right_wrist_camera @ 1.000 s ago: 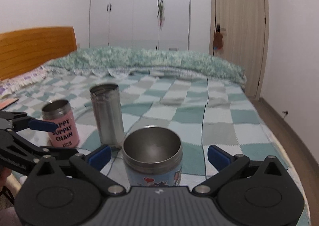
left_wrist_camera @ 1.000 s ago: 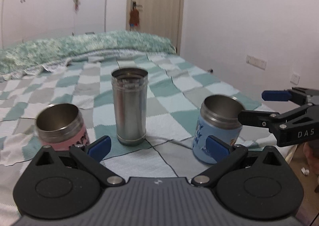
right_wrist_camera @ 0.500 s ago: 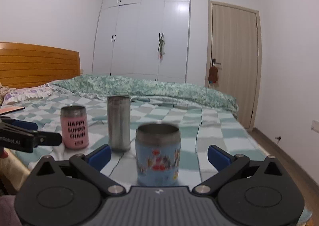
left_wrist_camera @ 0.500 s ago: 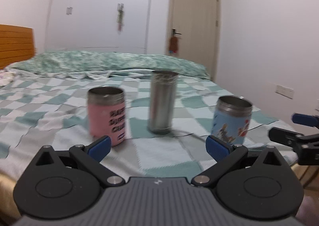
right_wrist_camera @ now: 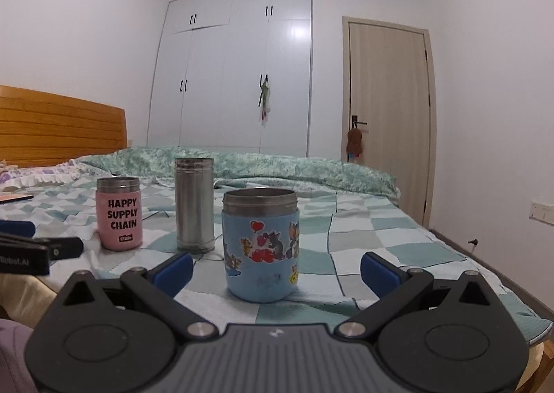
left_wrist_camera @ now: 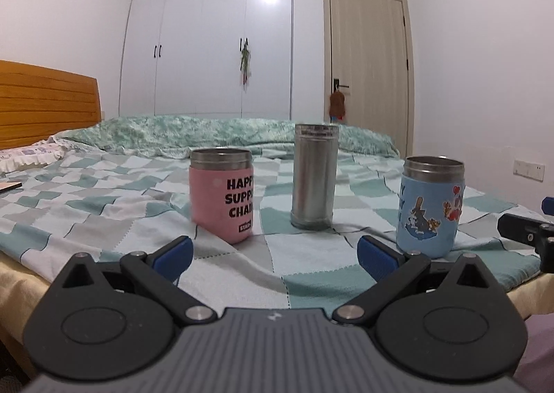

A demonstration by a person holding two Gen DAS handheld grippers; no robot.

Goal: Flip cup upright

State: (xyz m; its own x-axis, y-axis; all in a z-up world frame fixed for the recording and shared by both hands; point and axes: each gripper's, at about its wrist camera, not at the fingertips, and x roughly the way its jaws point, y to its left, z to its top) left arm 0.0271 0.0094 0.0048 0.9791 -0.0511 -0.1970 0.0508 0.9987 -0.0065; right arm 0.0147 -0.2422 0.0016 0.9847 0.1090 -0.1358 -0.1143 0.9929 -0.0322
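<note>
Three cups stand upright, mouths up, on the checked bedspread. The pink cup reads "HAPPY SUPPLY CHAIN" and also shows in the right wrist view. The tall plain steel cup stands in the middle. The blue cartoon cup stands at the right. My left gripper is open and empty, low at the bed's near edge. My right gripper is open and empty, just short of the blue cup.
The bed's near edge runs below the grippers. A rumpled green duvet lies across the back. A wooden headboard is at the left. White wardrobes and a door stand behind.
Both grippers have dropped lower and pulled back from the cups, so I now see the cups from the side instead of from above. The cups have not moved.
</note>
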